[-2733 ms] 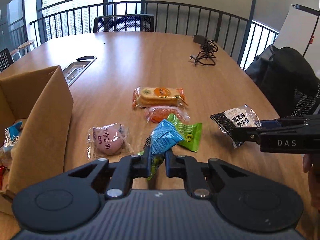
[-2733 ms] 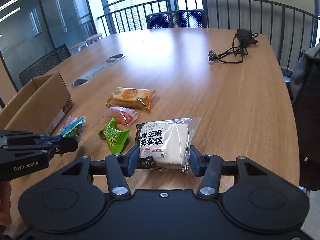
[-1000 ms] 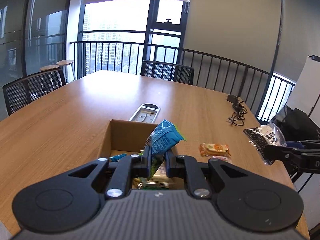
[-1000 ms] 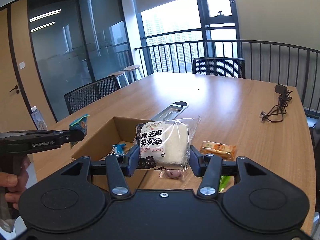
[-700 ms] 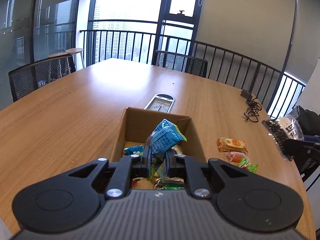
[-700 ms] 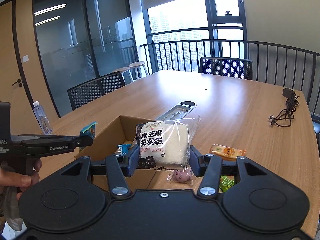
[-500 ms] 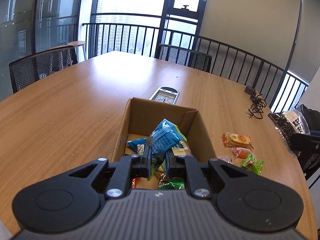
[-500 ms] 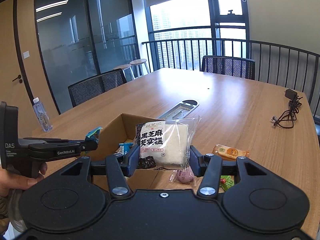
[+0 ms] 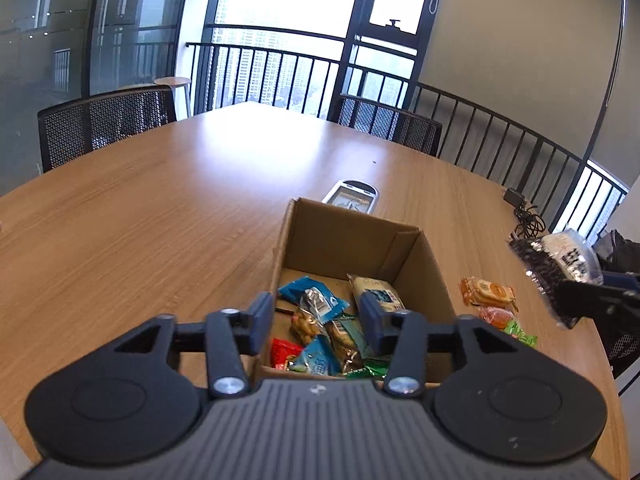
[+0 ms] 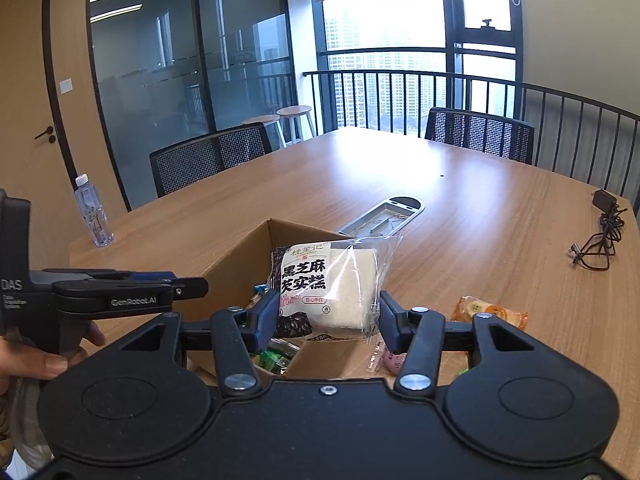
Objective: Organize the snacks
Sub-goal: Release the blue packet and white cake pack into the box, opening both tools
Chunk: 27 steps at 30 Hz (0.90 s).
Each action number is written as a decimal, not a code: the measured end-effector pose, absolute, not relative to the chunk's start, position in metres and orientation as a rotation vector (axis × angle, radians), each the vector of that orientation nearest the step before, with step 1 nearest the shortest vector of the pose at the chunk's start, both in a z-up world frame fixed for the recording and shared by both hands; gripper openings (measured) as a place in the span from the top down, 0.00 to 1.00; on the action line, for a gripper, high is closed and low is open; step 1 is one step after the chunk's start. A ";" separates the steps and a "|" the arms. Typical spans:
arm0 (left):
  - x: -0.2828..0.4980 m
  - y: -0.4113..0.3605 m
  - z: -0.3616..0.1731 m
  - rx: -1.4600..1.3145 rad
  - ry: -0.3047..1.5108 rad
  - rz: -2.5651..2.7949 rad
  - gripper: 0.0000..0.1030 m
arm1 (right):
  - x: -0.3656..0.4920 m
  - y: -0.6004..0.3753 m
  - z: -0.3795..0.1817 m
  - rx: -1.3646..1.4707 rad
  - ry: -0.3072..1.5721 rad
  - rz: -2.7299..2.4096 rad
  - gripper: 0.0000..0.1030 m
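Observation:
My left gripper (image 9: 316, 316) hangs over the near end of the open cardboard box (image 9: 348, 216), its jaws opening with nothing pressed between the pads. Below it, several snack packets (image 9: 320, 360) lie in the box, some of them blue. My right gripper (image 10: 326, 316) is shut on a black-and-white sesame cake packet (image 10: 328, 288), held above the box's right side (image 10: 236, 264). The left wrist view shows that packet (image 9: 556, 256) at the far right. An orange packet (image 9: 486, 291), a red one (image 9: 496, 316) and a green one (image 9: 520, 334) lie on the table right of the box.
A pink packet (image 10: 392, 360) lies beside the box. A water bottle (image 10: 94, 216) stands at the table's left corner. A charger with cable (image 10: 600, 240) lies far right, a metal cable hatch (image 9: 352, 196) behind the box. Mesh chairs (image 10: 208, 156) ring the table. A hand (image 10: 32, 360) holds the left gripper.
The left jaws have spread and the blue packet is gone from between them. Both grippers moved closer over the box; the right one still holds its packet.

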<state>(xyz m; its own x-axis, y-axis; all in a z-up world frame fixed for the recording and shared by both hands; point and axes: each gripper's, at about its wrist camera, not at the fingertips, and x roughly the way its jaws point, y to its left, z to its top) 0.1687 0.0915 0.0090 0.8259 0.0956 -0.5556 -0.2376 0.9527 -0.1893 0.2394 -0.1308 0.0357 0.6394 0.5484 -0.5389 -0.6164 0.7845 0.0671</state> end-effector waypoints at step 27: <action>0.133 0.114 0.021 -0.286 0.518 0.233 0.00 | 0.239 -0.085 0.024 -0.129 0.577 0.743 0.17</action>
